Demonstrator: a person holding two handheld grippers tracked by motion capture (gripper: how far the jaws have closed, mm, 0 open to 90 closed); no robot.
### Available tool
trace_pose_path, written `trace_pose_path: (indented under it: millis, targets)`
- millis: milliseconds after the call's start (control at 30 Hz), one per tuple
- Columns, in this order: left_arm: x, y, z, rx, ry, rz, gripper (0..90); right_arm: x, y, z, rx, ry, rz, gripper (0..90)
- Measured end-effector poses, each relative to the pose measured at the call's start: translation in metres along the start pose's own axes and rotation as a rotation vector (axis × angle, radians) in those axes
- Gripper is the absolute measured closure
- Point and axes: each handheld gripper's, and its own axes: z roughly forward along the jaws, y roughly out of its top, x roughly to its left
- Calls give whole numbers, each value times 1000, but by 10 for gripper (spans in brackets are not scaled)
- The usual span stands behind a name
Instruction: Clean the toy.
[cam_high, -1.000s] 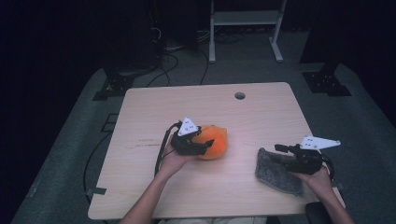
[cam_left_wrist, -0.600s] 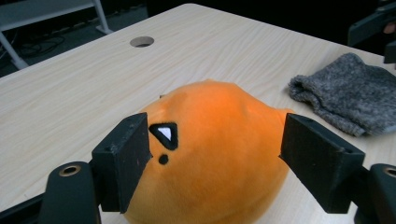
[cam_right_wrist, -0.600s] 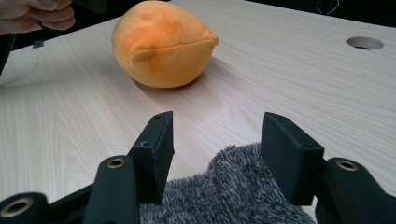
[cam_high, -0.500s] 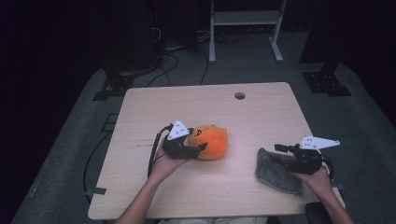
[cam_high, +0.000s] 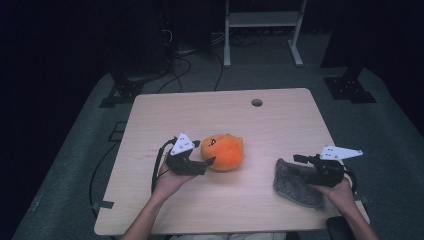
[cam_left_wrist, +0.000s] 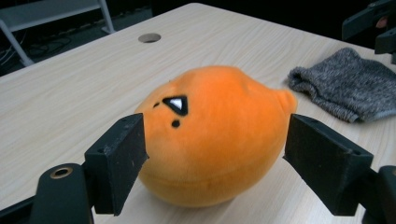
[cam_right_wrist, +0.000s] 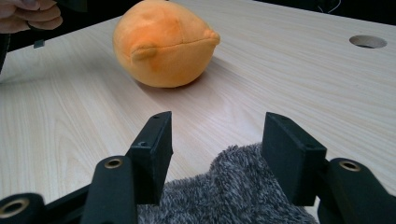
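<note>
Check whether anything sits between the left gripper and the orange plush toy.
Nothing visible does. The left gripper has just been opening, and the orange plush toy sits right between its jaws with only bare table around it. The grey fuzzy cloth lies off to the side, by the right gripper.

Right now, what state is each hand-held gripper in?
Left hand-held gripper: just been opening, jaws astride the orange plush toy, not pressing.
Right hand-held gripper: open over the grey cloth.

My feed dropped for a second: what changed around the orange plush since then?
The left gripper has drawn back toward the table's left edge, its jaws just opening; the plush sits between them, released. The plush now lies slightly further left. The right gripper stays over the grey cloth, open.
</note>
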Motion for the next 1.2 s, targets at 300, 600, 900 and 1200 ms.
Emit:
trace_pose_path:
  millis: [300,600,900,1200]
  targets:
    - [2,-14,-8,19,9,-14,190,0,0,2,6,4,3,410]
    - [4,-22,-16,22,13,-25,182,0,0,3,11,5,4,401]
    - [5,-33,-25,35,21,-41,175,1,0,4,18,10,2,397]
    - [6,-48,-33,49,36,-60,166,1,-1,4,16,9,4,394]
